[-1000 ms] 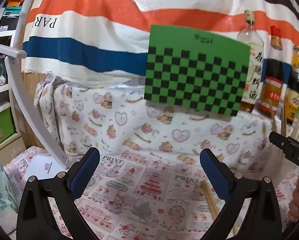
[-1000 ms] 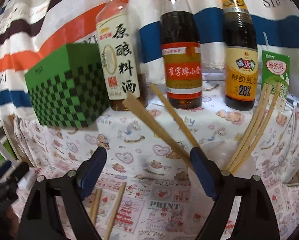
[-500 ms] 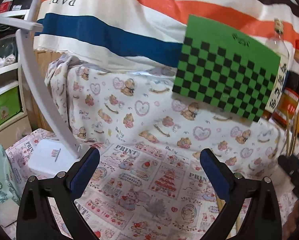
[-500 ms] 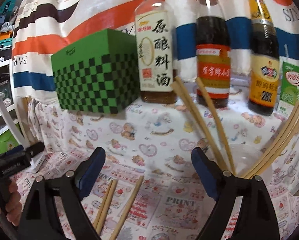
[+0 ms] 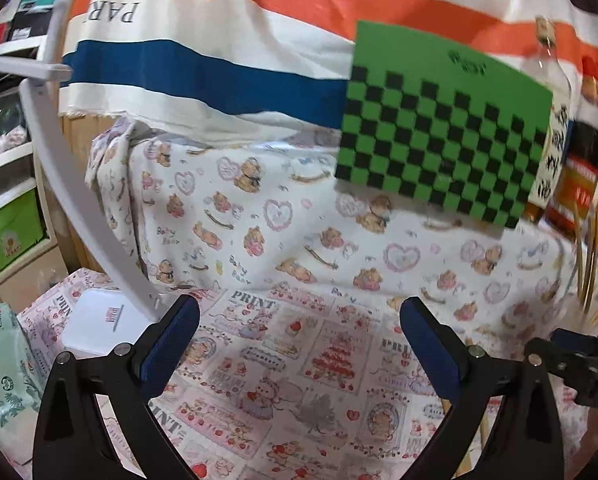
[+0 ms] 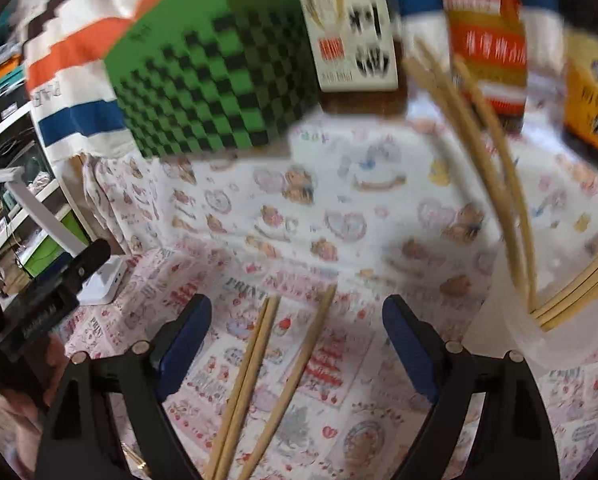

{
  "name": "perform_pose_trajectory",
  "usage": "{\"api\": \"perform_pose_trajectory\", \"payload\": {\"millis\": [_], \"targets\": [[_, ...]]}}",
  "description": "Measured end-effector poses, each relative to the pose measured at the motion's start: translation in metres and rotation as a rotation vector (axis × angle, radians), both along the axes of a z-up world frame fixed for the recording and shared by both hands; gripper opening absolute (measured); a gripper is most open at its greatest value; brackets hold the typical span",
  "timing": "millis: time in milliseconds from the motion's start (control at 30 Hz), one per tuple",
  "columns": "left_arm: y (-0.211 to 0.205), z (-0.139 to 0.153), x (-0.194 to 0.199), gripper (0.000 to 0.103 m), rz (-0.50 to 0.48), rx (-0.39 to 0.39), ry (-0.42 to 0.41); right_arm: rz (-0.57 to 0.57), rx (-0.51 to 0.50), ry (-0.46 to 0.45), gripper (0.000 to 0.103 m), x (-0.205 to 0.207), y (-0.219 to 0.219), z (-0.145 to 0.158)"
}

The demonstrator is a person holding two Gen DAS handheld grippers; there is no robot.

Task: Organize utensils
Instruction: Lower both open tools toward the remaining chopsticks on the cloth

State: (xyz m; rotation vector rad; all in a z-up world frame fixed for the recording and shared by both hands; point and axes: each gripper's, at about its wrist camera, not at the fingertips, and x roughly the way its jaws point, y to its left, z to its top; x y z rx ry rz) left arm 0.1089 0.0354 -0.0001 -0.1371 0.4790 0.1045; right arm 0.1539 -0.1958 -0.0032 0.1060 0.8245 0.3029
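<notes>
I see the printed-cloth surface (image 6: pixel 339 364) with a green checkered box (image 6: pixel 203 88) on its raised back ledge beside sauce bottles (image 6: pixel 487 48). My right tool (image 6: pixel 297 344) gapes wide, holding nothing, above three loose chopsticks (image 6: pixel 255 364) on the surface. Other chopsticks (image 6: pixel 495 184) stand in a holder toward the right edge. My left tool (image 5: pixel 299 344) is wide too, empty.

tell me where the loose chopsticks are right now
In the right wrist view, three loose chopsticks lie on the printed cloth between the open right gripper fingers.
</notes>
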Motion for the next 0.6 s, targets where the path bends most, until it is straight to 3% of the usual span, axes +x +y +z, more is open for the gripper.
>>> {"api": "perform_pose_trajectory", "payload": {"millis": [100,167,267,600], "targets": [[-0.003,-0.004,0.003,0.100,0.004,0.024,0.018,0.016,-0.042,0.079,0.068,0.012,0.007,-0.012],[-0.002,-0.005,0.003,0.100,0.009,0.026,0.021,0.018,-0.061,0.113,0.053,0.019,0.012,-0.020],[0.000,-0.004,0.003,0.100,0.016,0.014,0.022,-0.006,-0.059,0.166,0.040,0.030,0.015,-0.032],[0.000,-0.008,0.008,0.100,0.069,0.058,0.075,-0.062,-0.142,0.223,0.021,0.048,0.032,-0.054]]}}
